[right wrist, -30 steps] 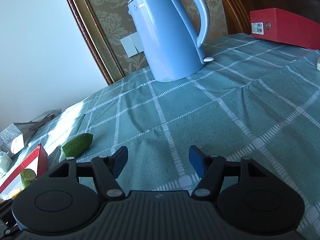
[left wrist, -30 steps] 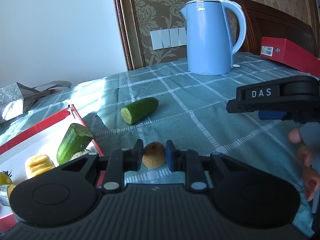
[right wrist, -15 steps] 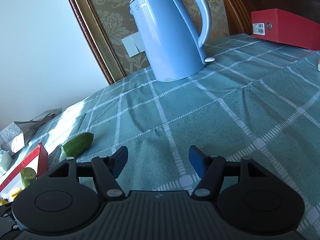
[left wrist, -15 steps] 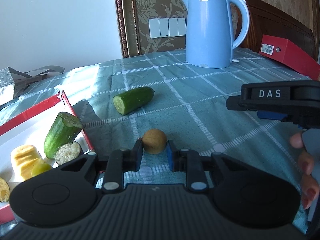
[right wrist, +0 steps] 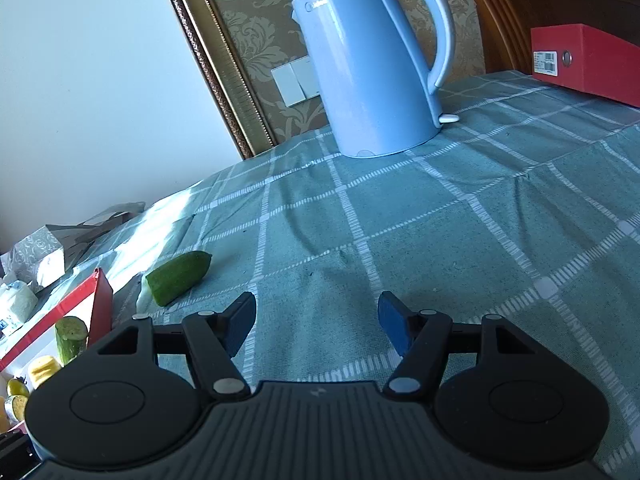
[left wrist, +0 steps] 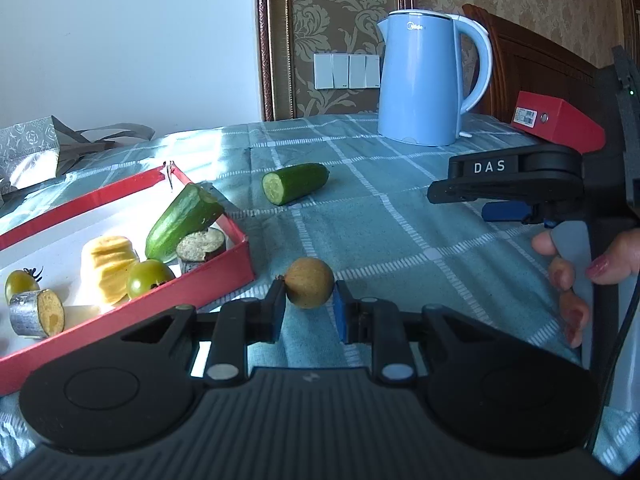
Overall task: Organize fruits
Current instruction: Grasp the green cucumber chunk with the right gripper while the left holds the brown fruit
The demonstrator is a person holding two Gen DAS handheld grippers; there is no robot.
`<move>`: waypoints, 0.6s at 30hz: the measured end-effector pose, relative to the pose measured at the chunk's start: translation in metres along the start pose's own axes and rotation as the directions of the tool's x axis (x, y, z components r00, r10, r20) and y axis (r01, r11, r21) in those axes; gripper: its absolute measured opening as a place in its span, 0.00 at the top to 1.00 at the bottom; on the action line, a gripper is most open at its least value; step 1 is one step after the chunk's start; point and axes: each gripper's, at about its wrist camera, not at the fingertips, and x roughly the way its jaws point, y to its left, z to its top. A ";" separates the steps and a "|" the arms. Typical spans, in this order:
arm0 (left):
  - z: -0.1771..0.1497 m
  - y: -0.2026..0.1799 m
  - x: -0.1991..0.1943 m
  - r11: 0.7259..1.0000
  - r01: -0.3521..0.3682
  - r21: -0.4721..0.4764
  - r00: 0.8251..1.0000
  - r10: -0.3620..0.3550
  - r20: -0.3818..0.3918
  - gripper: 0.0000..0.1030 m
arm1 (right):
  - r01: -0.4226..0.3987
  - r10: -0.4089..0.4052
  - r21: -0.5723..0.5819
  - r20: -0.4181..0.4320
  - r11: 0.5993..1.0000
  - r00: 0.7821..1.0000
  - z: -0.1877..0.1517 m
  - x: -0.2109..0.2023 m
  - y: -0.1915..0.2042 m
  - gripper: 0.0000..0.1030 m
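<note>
- My left tongs are clamped on the small brown round fruit, one pad on each side of it, just off the near right corner of the red tray.
- Can't really tell from the left wrist view whether the fruit sits on the cloth or hangs a bit above it.
- My right tongs are standing apart with nothing between them, only the teal checked cloth on the tabletop under the gap.
- In the left view I can see the right tool from the side with a hand wrapped around its handle, well off to the right of the fruit.
- Tray contents so far: a cucumber piece leaning on the far right corner, a cut eggplant slice right below it, a yellow ridged chunk, a green tomato touching that chunk, another green tomato at the left edge, and one more eggplant piece with its cut face toward me.
- One cucumber half lies loose on the cloth, past the tray and apart from it, cut end pointing left-ish.
- The same half shows up in the right view, left of my right tongs.
- Farther back there's a blue kettle standing upright, a red box to its right, and a silver-grey bag at the far left.
</note>
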 end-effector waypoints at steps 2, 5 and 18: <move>-0.005 0.007 -0.009 1.000 0.000 -0.022 1.000 0.000 0.006 0.78 | -0.028 0.028 -0.019 0.004 0.999 1.000 -0.002 -0.001 0.005 0.35; -0.011 0.018 -0.023 0.998 -0.016 -0.055 0.999 0.017 0.028 0.78 | -0.067 0.068 -0.059 0.018 0.996 0.998 -0.004 -0.004 0.014 0.33; -0.026 0.061 -0.053 0.966 -0.097 -0.241 0.991 0.115 0.063 0.78 | -0.154 0.163 -0.303 0.004 0.940 0.987 0.013 0.033 0.090 0.04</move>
